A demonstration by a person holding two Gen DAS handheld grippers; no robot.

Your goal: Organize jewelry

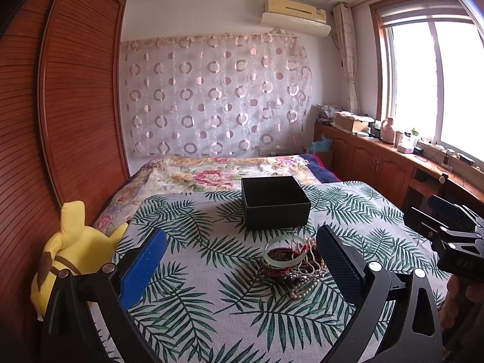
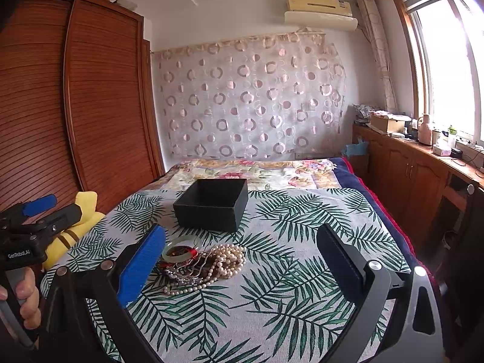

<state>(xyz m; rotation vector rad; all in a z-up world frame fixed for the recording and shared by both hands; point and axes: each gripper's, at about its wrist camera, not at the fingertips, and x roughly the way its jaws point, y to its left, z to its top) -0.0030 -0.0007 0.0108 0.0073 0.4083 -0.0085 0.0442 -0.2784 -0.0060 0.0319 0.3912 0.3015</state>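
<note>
Jaws, both grippers: spread wide, nothing between them, neither touching any item.

Item 1. Left gripper (image 1: 242, 264): shown in its own view across the lower frame, one blue pad at lower left, one dark pad at lower right. The jewelry pile sits just inside the dark pad, so this gripper looks lined up slightly left of the pile, probably to come at it from that side.

Item 2. Right gripper (image 2: 242, 264): same layout in its own view. Here the pile lies close against the blue pad at lower left of centre, leaving most of the gap over bare bedspread.

Item 3. Jewelry pile (image 2: 201, 261): centre of frame, on the bedspread. Contains a pale green bangle (image 2: 178, 251) resting on top, a pearl necklace (image 2: 230, 258) bunched to the right with a strand trailing toward the lower frame, plus dark red and silver pieces too tangled to sort by eye. Heaped together, so single pieces likely need lifting off the top first.

Item 4. Black box (image 2: 211, 208): lidless, upright, just above the pile in frame, apart from it. Interior appears empty; presumably the destination, set near for a short carry.

Item 5. Leaf-print bedspread (image 2: 302, 227): soft surface under everything.

Item 6. Yellow plush toy (image 1: 75, 251): left edge, well apart, not involved.
</note>
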